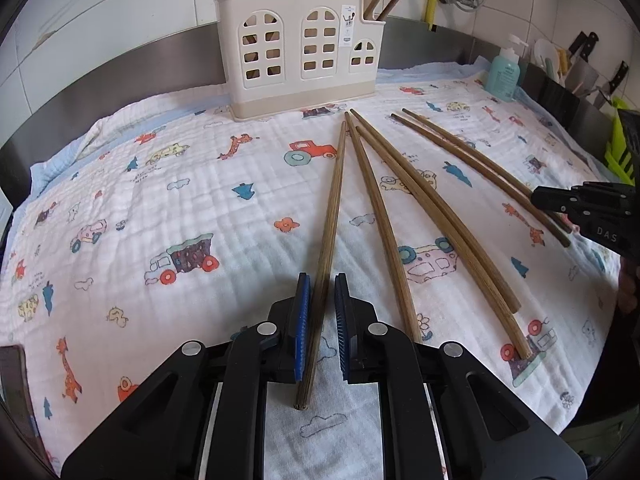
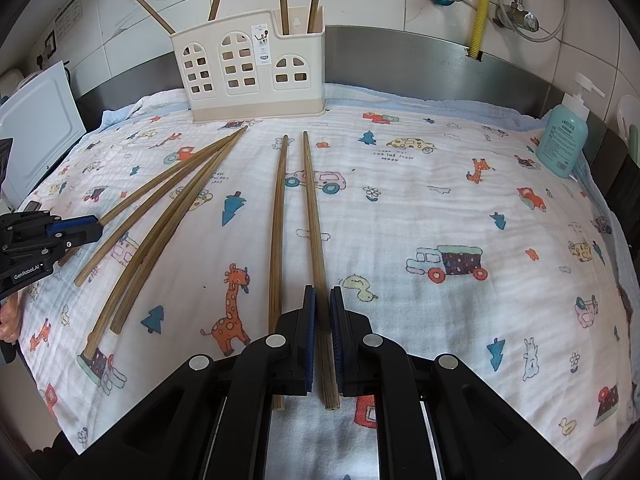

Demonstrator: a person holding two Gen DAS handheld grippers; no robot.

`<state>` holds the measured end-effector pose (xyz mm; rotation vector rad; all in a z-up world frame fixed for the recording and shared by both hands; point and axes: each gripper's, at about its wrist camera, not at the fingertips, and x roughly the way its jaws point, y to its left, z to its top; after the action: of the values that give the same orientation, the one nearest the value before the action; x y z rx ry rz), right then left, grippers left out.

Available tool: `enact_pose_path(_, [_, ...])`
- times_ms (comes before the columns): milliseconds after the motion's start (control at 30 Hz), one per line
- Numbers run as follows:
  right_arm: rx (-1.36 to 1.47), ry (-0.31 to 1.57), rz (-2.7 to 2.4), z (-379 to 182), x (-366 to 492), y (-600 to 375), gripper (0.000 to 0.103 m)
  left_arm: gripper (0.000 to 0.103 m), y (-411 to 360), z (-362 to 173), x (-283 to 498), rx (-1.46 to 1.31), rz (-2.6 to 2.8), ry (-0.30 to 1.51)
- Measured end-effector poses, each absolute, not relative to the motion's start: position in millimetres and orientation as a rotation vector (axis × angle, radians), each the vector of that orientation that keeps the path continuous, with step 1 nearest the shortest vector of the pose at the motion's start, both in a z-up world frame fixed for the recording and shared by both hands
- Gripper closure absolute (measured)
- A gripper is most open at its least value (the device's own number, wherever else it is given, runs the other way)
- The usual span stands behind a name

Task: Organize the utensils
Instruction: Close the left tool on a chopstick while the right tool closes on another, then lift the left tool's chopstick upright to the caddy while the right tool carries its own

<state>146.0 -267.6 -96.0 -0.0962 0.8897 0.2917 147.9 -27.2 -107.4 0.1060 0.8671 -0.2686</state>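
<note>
Chopsticks lie on a cartoon-print cloth (image 2: pixel 420 216) spread over a kitchen counter, six wooden sticks in all, their tips pointing toward a cream holder (image 2: pixel 250 68) at the back. The left gripper (image 1: pixel 322 308) straddles the leftmost chopstick (image 1: pixel 332 216); its blue pads sit on either side of the stick, the left one touching and a narrow gap showing at the right, so the claw is nearly pressed together around it. The right gripper (image 2: pixel 322 320) pinches the rightmost chopstick (image 2: pixel 314 216), both pads tight against the wood, with a second stick (image 2: pixel 278 220) lying just beside it on the cloth. Between the two grippers three more sticks (image 2: pixel 160 220) fan out, their tips near the holder's base. The holder, cut with window-shaped openings, stands upright against a steel backsplash (image 2: pixel 400 52) and already has several chopsticks leaning out of its top. A teal pump bottle (image 2: pixel 562 136) stands on the cloth's far right edge. A yellow hose (image 2: pixel 482 8) and valves hang on the tiled wall behind. Knives (image 1: pixel 582 46) hang on the wall at the right, in the left wrist view.
</note>
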Motion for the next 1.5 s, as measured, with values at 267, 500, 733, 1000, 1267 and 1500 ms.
enact_pose_path(267, [-0.084, 0.877, 0.294, -94.2, 143.1, -267.1, 0.096, 0.097, -31.8, -104.5, 148.6, 0.112, -0.245, 0.875])
enact_pose_path(500, [-0.087, 0.815, 0.298, -70.4, 134.1, -266.5, 0.097, 0.097, -25.1, -86.2, 142.8, 0.077, -0.252, 0.835])
enact_pose_path(733, [-0.083, 0.71, 0.311, -26.4, 125.1, -265.5, 0.097, 0.097, -13.1, -53.2, 136.1, 0.027, -0.251, 0.748])
enact_pose_path(1000, [-0.085, 0.617, 0.349, 26.8, 129.3, -256.4, 0.097, 0.097, -0.4, -24.6, 138.8, -0.024, -0.261, 0.685])
enact_pose_path(1267, [-0.083, 0.575, 0.415, 67.4, 142.4, -242.5, 0.097, 0.097, 4.9, -4.6, 148.9, -0.052, -0.268, 0.642])
enact_pose_path(1500, [-0.091, 0.538, 0.454, 106.4, 158.4, -234.2, 0.097, 0.097, 7.2, 19.0, 159.3, -0.041, -0.275, 0.602])
